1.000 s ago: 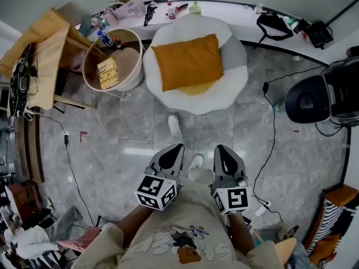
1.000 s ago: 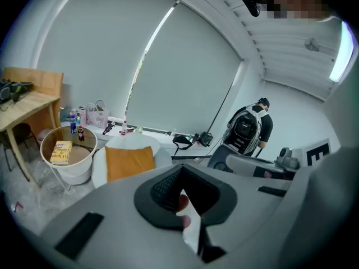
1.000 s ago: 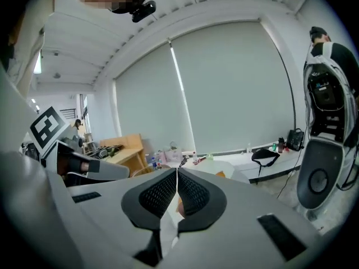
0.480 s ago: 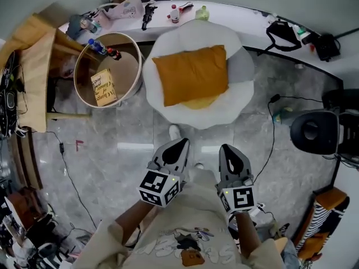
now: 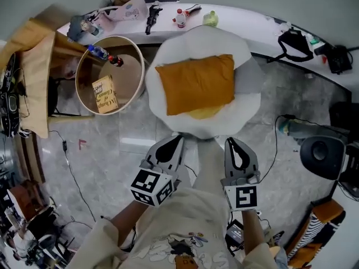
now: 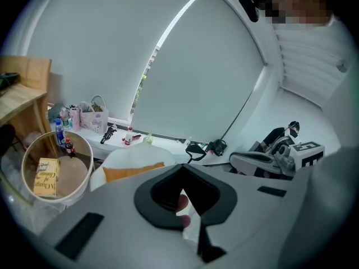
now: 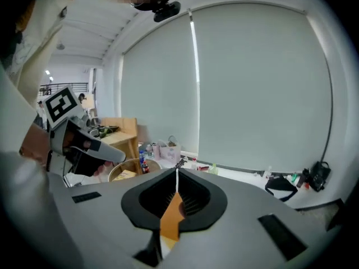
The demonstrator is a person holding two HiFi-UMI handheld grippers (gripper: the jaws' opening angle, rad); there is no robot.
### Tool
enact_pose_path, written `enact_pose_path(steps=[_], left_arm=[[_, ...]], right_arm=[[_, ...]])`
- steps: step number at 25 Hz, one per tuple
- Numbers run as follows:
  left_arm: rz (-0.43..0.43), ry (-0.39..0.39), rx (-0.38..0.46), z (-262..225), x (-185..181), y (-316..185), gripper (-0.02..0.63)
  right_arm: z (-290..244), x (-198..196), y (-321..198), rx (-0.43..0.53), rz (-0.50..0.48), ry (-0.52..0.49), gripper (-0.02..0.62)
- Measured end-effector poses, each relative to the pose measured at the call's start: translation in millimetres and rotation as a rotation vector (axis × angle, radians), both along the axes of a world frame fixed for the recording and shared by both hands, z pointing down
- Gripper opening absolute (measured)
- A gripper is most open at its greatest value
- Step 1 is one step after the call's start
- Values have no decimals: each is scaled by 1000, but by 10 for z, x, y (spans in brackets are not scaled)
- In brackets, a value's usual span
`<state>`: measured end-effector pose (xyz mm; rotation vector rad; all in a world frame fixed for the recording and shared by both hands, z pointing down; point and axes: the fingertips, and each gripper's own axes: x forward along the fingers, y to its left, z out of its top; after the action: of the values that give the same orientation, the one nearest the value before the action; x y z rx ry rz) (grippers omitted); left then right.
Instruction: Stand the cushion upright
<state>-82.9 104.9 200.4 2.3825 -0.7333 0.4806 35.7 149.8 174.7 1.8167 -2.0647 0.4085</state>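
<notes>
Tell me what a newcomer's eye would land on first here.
The orange cushion draws the eye first, lying flat on the white scalloped seat at upper centre of the head view. Left of it stands a round tub holding a yellow book. At the bottom, the left gripper and right gripper point toward the seat, both shut.

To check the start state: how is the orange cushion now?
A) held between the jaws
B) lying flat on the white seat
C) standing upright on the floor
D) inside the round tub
B: the orange cushion lies flat on the white seat.
</notes>
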Motion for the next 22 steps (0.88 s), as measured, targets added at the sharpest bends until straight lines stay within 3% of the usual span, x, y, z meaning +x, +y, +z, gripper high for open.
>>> enact_pose_path(steps=[4,6,12,16,19,22], left_arm=[[-39,-65,38,151,289,-214,-3],[-72,-88,19,272,453,-281,-3],[-269,-100,-53,817,807,-333,-3],[-343,-106,-101,1236,952,-267,-3],[-380,-96,-138,1510,1009,-320,-3],[-419,-85,-153,1765,1024,-428,-3]], right_arm=[[251,388,-280,-20,-127,-15,14],[398,554,-385,-44,-169,-28,14],[892,880,-709,-126,-347,-30,31],[1259,931,-879,-168,-447,-18,38],[1586,907,-1051,-209,-507,35,110],[1926,878,-1226,-238,-550,88,123]])
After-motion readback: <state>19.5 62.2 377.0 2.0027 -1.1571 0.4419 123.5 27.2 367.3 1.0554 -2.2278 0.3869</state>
